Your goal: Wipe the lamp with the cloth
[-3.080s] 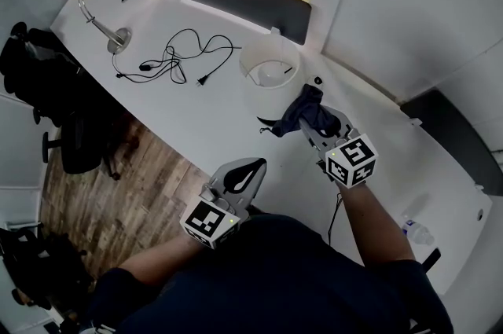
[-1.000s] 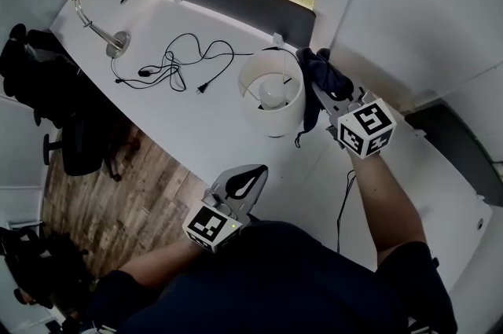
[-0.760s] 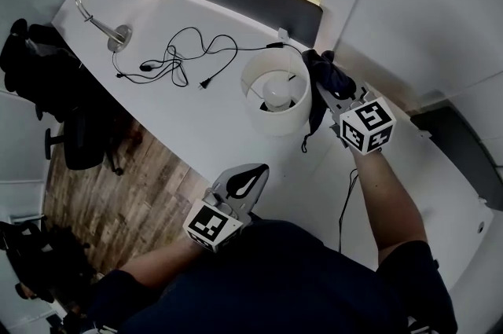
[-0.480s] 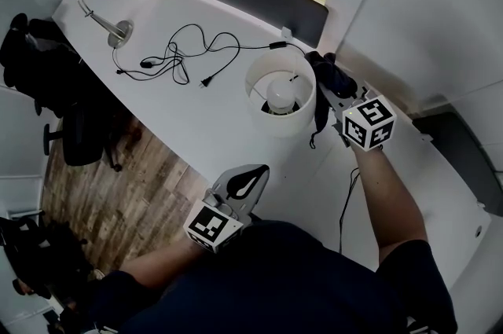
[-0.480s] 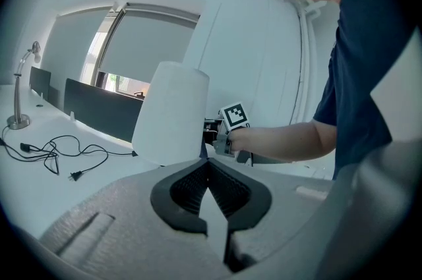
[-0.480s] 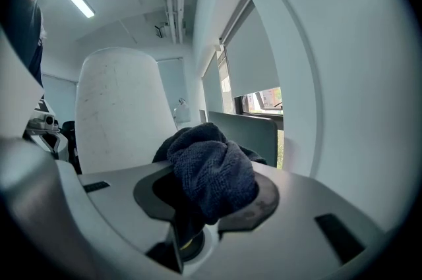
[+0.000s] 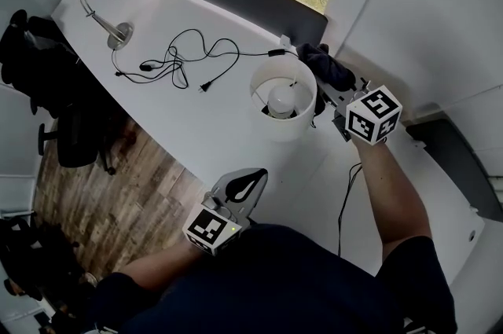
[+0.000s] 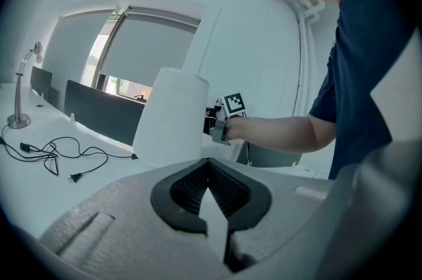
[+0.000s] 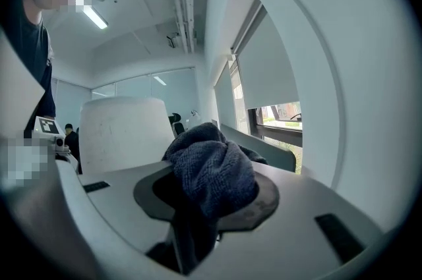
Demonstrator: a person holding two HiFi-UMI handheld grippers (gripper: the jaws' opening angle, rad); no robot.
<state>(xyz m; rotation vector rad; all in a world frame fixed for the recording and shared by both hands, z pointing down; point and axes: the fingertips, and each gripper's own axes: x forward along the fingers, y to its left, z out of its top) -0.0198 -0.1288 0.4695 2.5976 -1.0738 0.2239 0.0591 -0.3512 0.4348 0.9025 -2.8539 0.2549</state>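
Nearest me, my left tongs (image 7: 250,181) hang shut and empty off the surface's (image 7: 196,124) near edge, well apart from the work. Further out the lamp (image 7: 289,126) stands upright on the surface, its bulb (image 7: 281,98) showing from above. Just beyond, at its far right, my right tongs (image 7: 336,91) clamp the dark cloth (image 9: 212,170), bunched beside the shade (image 8: 170,117); contact I cannot tell. The cloth is soft and limp; the shade looks light and tippy, so I'd press gently.

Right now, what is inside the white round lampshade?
A round white bulb sits inside the white lampshade. The socket and base below are covered by bulb and shade.
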